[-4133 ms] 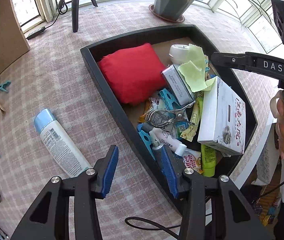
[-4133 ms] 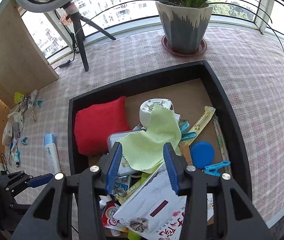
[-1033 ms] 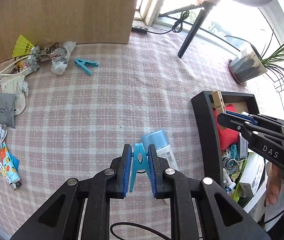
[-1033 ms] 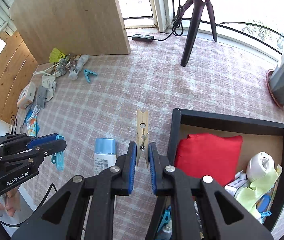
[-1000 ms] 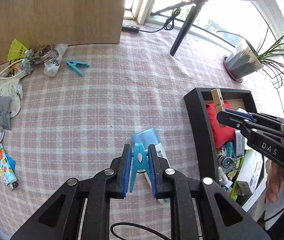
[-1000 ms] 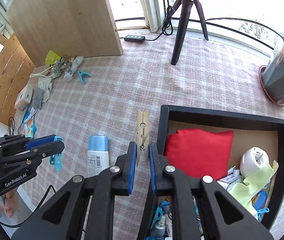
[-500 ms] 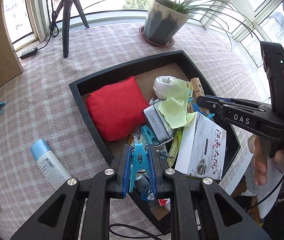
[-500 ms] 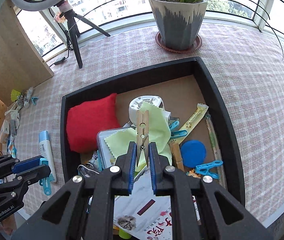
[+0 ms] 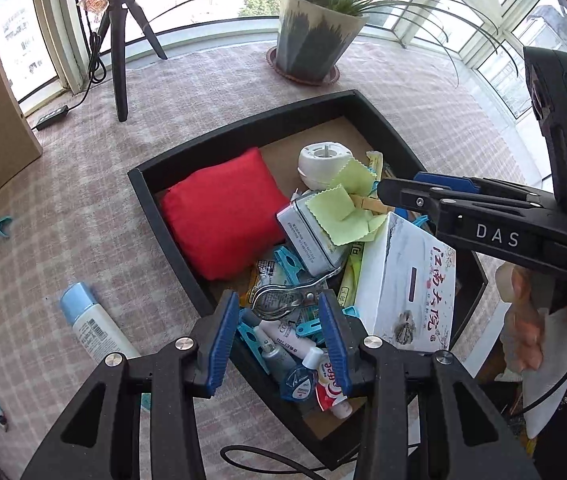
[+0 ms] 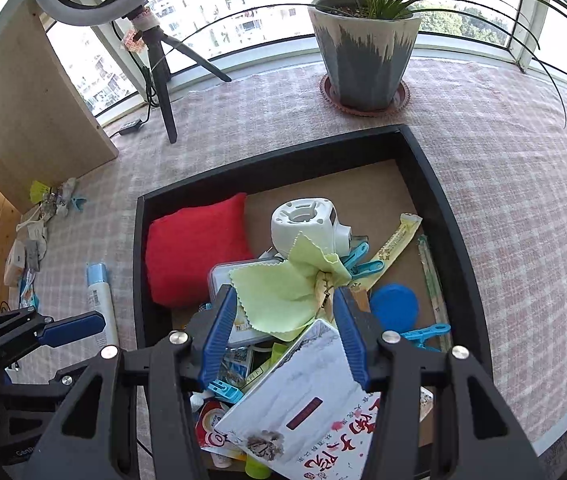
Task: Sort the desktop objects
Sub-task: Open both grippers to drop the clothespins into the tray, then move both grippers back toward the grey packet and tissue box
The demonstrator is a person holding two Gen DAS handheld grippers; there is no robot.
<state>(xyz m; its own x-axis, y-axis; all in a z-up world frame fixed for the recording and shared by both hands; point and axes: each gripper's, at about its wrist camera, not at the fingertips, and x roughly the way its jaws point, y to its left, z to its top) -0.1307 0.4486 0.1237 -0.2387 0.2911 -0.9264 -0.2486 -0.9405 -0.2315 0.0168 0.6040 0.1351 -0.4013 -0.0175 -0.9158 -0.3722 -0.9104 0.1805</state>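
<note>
A black tray [image 9: 171, 228] [image 10: 139, 264] on the checked cloth holds a red pouch [image 9: 219, 220] [image 10: 191, 252], a white round device [image 10: 303, 220], a green cloth [image 10: 283, 296], a white box [image 9: 407, 292] [image 10: 311, 412], tubes and blue clothespins [image 9: 251, 340]. My left gripper [image 9: 279, 340] is open and empty over the tray's near corner. My right gripper [image 10: 287, 340] is open above the green cloth. A wooden clothespin [image 10: 325, 292] [image 9: 367, 204] lies on the cloth between its fingers, apart from them.
A white bottle with a blue cap [image 9: 95, 328] [image 10: 99, 300] lies on the cloth left of the tray. A potted plant [image 10: 363, 48], a tripod [image 10: 159, 68], a wooden board [image 10: 23, 100] and small clutter [image 10: 43, 200] stand farther off.
Both grippers have opened. The left one has let go of its blue clothespin into the tray. The right one has let go of the wooden clothespin onto the green cloth.
</note>
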